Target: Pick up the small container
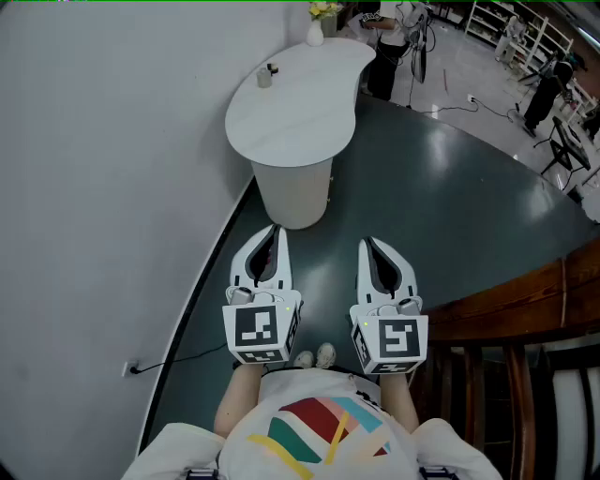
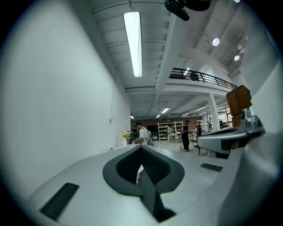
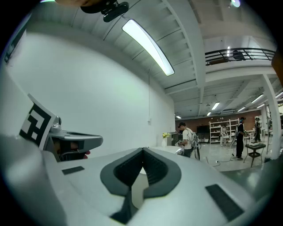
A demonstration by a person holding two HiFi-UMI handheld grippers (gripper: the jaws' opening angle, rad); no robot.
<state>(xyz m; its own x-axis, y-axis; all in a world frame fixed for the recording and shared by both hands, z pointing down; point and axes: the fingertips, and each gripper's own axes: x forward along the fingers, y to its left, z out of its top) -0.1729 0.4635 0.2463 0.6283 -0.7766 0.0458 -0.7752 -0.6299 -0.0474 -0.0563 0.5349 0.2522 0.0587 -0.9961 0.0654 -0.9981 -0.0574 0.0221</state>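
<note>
The small container (image 1: 265,75) is a short grey cup standing on the far left part of a white curved table (image 1: 300,117). Both grippers are held level in front of the person's body, well short of the table and apart from the container. My left gripper (image 1: 274,230) has its jaws together at the tips with nothing between them, as the left gripper view (image 2: 141,148) also shows. My right gripper (image 1: 367,243) is shut and empty too, its jaws meeting in the right gripper view (image 3: 143,150). In the two gripper views the container is too small to make out.
A white vase with yellow flowers (image 1: 317,28) stands at the table's far end. A white wall runs along the left. A wooden counter (image 1: 525,291) and chair backs are at the right. A cable (image 1: 173,359) lies on the dark floor. People (image 2: 142,133) stand far back.
</note>
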